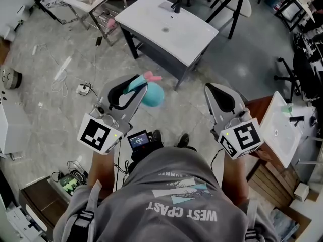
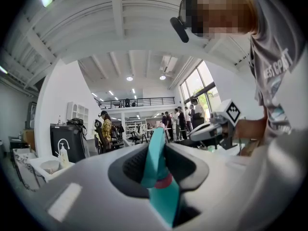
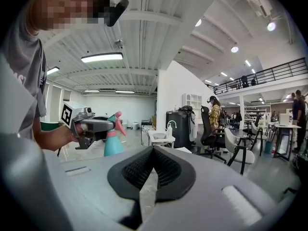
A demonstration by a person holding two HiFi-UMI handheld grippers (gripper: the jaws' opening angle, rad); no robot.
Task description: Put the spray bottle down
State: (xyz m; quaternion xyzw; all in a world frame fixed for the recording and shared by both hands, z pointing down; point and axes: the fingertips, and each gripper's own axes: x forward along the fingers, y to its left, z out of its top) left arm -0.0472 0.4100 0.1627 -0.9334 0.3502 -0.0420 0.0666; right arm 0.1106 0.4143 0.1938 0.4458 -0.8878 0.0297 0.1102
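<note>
My left gripper [image 1: 137, 82] is shut on a teal spray bottle [image 1: 153, 96] with a pink trigger, gripping it at the neck below the head. The bottle hangs in the air above the floor. In the left gripper view its teal head and pink collar [image 2: 158, 163] sit pinched between the dark pads. The right gripper view shows the bottle [image 3: 113, 141] upright in the left gripper [image 3: 92, 125] at the left. My right gripper [image 1: 210, 88] is held level beside it, apart from the bottle, jaws shut on nothing [image 3: 153, 151].
A white table with a built-in sink [image 1: 151, 20] and a black faucet [image 1: 176, 5] stands ahead on dark legs. Another white sink top [image 1: 281, 131] lies at the right. Cables and a plug [image 1: 82, 88] lie on the floor at left. Chairs and people stand farther back.
</note>
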